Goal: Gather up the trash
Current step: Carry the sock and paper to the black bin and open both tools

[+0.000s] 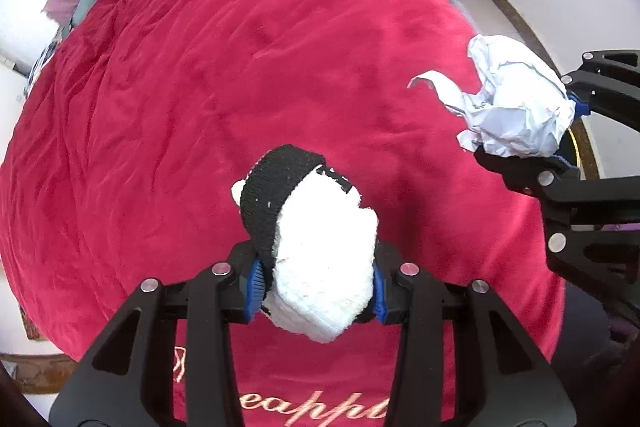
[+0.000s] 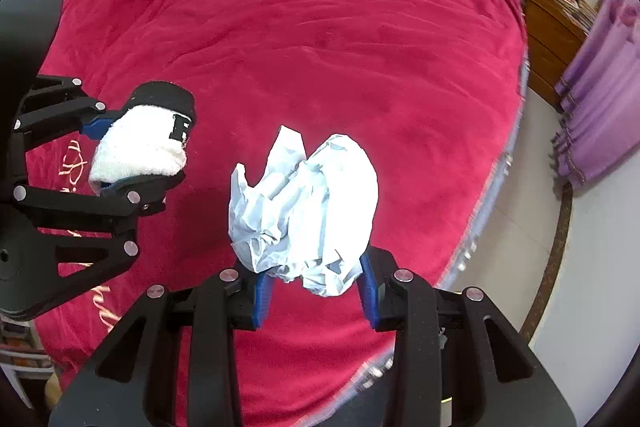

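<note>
A: Left wrist view: our left gripper (image 1: 316, 291) is clamped on a rolled white sock (image 1: 324, 267) with a black cuff; both blue pads (image 1: 254, 289) press its sides. The sock projects forward past the fingertips, clear above the red blanket (image 1: 200, 87).

B: Right wrist view: our right gripper (image 2: 316, 297) grips a crumpled white paper (image 2: 308, 211) between its blue pads. The paper stands up ahead of the fingers, above the same blanket.

A: Confirmed. From our left gripper, the paper sits off to the right, well apart from the sock.

B: Purple curtains (image 2: 600, 115) hang far right of our right gripper, beyond the bed edge.
</note>
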A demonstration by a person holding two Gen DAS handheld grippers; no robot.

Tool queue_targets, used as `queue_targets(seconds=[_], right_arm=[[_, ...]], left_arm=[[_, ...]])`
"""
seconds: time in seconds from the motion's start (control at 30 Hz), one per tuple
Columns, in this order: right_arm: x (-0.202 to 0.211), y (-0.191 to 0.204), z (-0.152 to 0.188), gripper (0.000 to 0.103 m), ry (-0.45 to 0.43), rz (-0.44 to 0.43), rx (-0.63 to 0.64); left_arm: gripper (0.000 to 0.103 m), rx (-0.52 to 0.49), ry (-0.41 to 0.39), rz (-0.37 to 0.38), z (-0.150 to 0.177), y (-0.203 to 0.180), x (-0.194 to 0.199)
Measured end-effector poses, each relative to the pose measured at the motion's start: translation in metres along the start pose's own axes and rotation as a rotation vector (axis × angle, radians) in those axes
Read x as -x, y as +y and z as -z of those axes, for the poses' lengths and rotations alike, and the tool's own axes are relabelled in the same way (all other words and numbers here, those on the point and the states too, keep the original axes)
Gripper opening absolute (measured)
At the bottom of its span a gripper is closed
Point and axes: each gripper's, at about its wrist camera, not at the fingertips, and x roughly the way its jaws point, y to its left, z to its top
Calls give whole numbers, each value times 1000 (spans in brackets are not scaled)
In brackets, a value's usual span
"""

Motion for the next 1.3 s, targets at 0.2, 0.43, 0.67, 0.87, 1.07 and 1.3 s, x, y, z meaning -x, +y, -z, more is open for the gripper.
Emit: queue_targets(seconds=[0.2,0.43,0.67,0.87,1.07,1.3], right_arm=[[23,-36,31,33,-14,24,-59],[46,-84,71,33,-21,65,-142],[63,-126,105,34,-23,106,-216],[76,-165,140,34,-21,151,-296],[83,-196,170,34,-13,172,-360],[82,-233,199,35,12,204,-428]], left_arm=[[41,-58,-14,17,-15,-44,14],[41,-126,-34,51,-35,-98,27],[41,-189,-42,89,-52,-147,32],[43,-237,-26,125,-70,-186,25],[43,-270,-5,191,-87,-227,12],[65,-271,44,239,-105,-273,-12]])
